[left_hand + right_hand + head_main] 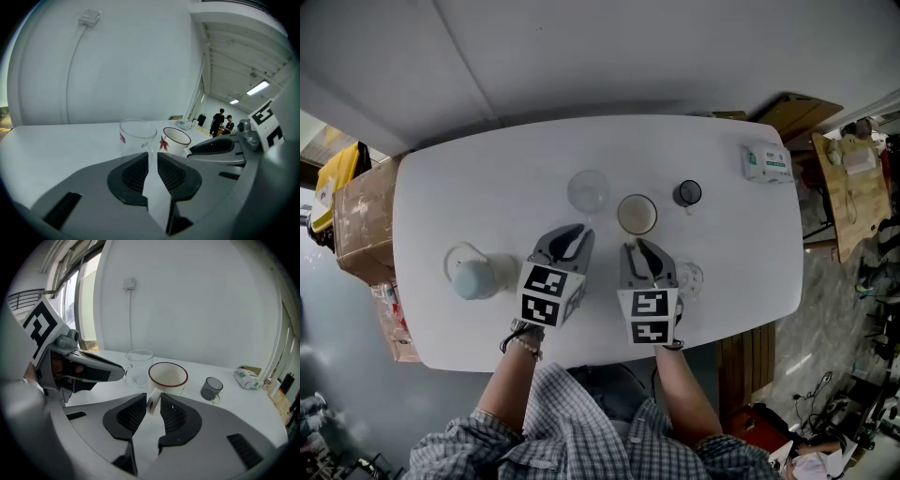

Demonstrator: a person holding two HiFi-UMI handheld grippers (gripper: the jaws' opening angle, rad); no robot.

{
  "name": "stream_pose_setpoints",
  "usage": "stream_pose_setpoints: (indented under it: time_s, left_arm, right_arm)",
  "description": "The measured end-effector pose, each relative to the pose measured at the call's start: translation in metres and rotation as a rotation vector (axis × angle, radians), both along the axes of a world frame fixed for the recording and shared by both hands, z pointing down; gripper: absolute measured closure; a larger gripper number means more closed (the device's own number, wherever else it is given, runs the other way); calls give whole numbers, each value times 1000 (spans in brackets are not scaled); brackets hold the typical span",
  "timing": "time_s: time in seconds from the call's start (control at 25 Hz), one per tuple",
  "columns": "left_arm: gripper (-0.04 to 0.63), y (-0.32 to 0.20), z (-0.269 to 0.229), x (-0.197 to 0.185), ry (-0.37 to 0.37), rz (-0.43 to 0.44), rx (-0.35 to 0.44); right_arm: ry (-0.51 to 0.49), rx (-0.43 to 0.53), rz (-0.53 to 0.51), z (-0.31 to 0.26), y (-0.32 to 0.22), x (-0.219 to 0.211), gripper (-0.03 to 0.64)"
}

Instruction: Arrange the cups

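Note:
A white mug [637, 215] with a red rim and a red leaf print [174, 139] stands mid-table. My right gripper [634, 247] is shut on its handle, which shows white between the jaws [153, 401]. A clear glass mug [588, 190] stands just left of it, straight ahead of my left gripper [572, 236], whose jaws are shut with nothing between them [150, 157]. A small dark glass cup [688, 194] sits to the right of the white mug [168, 376]. A clear glass [690, 277] stands beside my right gripper. A pale blue cup [474, 279] lies far left.
A white packet [767, 163] lies at the table's far right corner. A cardboard box [366, 220] stands off the left end and wooden boards [848, 187] off the right. Two people [220, 122] stand far off in the room.

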State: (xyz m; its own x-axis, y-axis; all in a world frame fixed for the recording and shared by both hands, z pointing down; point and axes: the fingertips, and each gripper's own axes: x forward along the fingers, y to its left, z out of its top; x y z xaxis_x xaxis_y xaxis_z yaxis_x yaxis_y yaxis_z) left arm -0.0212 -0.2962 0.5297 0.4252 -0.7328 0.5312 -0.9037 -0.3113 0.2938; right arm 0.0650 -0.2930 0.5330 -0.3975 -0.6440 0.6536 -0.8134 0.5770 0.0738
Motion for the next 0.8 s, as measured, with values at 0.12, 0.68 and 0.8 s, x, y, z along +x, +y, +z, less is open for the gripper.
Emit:
stream_pose_setpoints:
  time_s: [0.12,0.68,0.8]
  left_arm:
    - [540,-1,0,1,13,4,-5]
    - [545,-1,-2,13,18,40,-12]
    - [545,1,-4,13,16,41,-9]
  right_arm:
    - [-9,-10,-34,0,-7,-3,522]
    - [-5,-27,-131,1,-36,-11,522]
    - [-13,-31,-116,1,-35,-13,521]
